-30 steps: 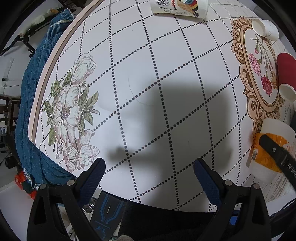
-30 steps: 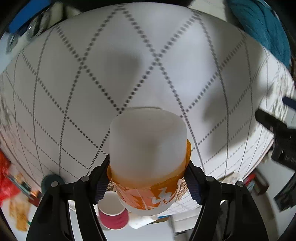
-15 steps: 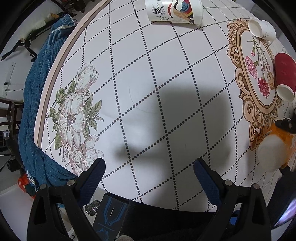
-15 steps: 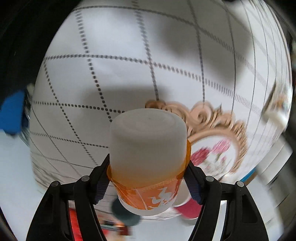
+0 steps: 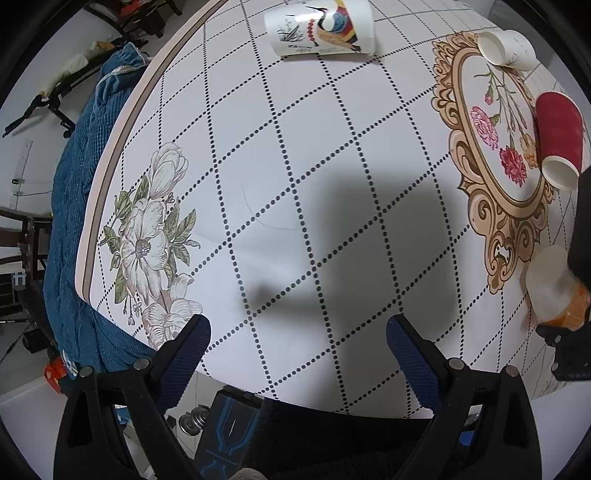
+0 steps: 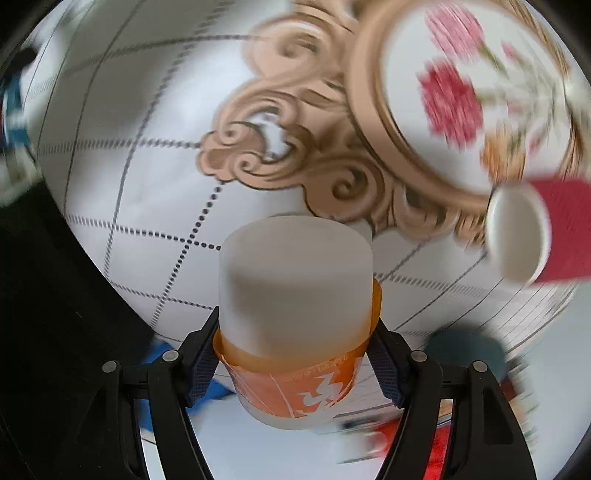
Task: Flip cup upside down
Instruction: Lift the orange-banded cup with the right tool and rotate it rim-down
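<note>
My right gripper is shut on a frosted white cup with an orange band, held with its closed base pointing away from me, above the table near the ornate gold frame print. The same cup shows at the right edge of the left wrist view, blurred, with the right gripper's black body beside it. My left gripper is open and empty, hovering over the table's near edge.
A red cup lies on its side at the right; it also shows in the right wrist view. A bird-print cup and a small white cup lie on their sides at the far edge. A blue cloth hangs at the left.
My right gripper has swung with the cup across the table toward the gold frame print and the red cup. The left gripper has risen slightly and stays open.
</note>
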Available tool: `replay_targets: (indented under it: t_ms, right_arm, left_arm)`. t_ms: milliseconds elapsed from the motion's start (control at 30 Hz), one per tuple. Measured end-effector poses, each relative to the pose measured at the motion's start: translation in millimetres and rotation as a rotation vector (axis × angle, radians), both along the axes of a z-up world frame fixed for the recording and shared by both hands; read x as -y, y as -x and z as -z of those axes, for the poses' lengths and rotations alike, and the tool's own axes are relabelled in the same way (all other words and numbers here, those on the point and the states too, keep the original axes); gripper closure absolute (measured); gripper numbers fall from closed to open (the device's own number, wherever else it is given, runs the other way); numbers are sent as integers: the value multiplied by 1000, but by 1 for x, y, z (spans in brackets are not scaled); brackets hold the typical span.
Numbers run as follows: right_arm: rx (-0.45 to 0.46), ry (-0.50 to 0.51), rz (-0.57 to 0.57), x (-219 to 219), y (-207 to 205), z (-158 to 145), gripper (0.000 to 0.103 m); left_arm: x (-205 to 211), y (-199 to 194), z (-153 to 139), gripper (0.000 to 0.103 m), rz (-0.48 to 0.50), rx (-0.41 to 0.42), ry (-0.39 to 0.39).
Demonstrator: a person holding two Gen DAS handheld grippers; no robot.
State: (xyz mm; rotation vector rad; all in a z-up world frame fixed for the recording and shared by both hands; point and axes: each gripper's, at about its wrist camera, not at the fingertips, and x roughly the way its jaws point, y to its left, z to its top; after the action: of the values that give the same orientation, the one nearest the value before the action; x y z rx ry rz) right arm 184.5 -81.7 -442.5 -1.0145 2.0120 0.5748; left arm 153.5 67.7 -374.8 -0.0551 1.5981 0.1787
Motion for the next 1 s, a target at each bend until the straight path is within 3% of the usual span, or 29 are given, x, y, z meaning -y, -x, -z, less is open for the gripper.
replay_targets:
  t_ms: [167, 333, 367, 633, 767, 833, 1000]
  right_arm:
    - [-36, -7, 242, 27, -22, 3, 29]
    - [-60, -29, 377, 48, -38, 3, 29]
    - [-68, -35, 410, 60, -57, 2, 29]
    - [-118, -57, 611, 92, -72, 7, 29]
    - [-96, -50, 621, 109, -86, 10, 27]
    - [-74, -62, 618, 109, -95, 2, 22]
    - [-57, -96, 629, 116, -109, -10, 21]
  left_arm:
    - [8, 2, -1, 6, 21, -1, -3]
    - [16, 2, -1, 6, 29, -6, 0]
    - [17, 1, -1, 6, 30, -6, 1]
    - [29, -3, -3, 6, 45, -8, 7]
    - [33, -5, -4, 6, 59, -8, 2]
    - [37, -7, -5, 6, 66, -10, 1]
    - [45, -7, -6, 6, 91, -13, -3]
